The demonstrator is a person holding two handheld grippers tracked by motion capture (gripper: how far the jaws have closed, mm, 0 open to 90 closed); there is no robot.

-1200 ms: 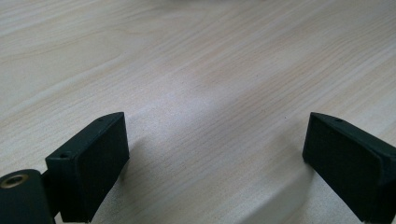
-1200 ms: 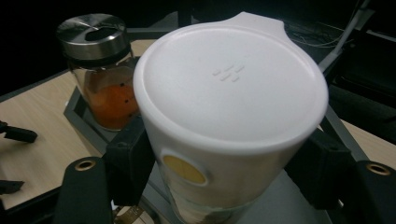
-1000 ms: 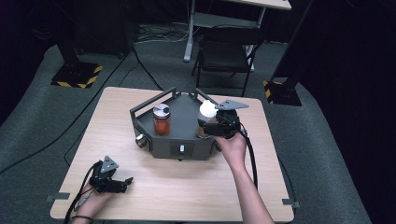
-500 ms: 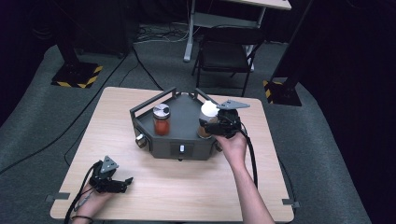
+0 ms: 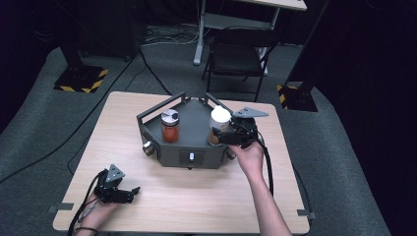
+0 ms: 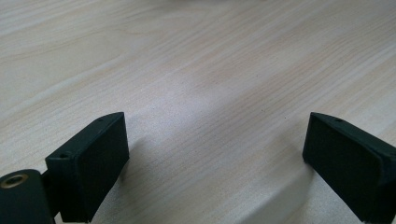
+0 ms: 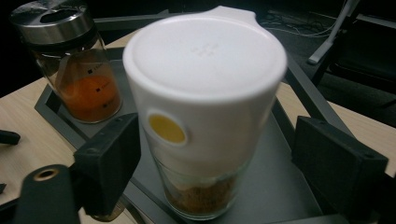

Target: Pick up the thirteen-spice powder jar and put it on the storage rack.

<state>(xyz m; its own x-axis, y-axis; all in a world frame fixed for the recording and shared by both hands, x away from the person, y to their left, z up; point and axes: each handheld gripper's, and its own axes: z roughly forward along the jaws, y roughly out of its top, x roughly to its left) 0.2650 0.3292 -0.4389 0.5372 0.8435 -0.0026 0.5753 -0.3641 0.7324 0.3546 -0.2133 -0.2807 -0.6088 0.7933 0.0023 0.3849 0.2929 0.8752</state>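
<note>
A dark grey tray (image 5: 196,158) stands at the middle of the wooden table (image 5: 196,199). It holds a glass jar of orange powder with a metal lid (image 5: 170,126) (image 7: 77,65) and a white-lidded jar of brown powder (image 5: 220,122) (image 7: 205,107). My right gripper (image 5: 230,135) (image 7: 219,154) is open, one jaw on each side of the white-lidded jar; the right jaw stands clearly off it. My left gripper (image 5: 129,192) (image 6: 215,154) rests open on the table (image 6: 210,70) at the front left, with nothing between its jaws.
The tray's floor (image 7: 289,186) has raised rails along its edges and knobs on its front wall. A dark chair (image 5: 236,54) stands behind the table. Stands with yellow-black striped bases (image 5: 81,78) (image 5: 295,96) sit on the floor at both sides.
The white-lidded jar and my right gripper have shifted slightly left over the tray's right part. The left gripper has not moved.
</note>
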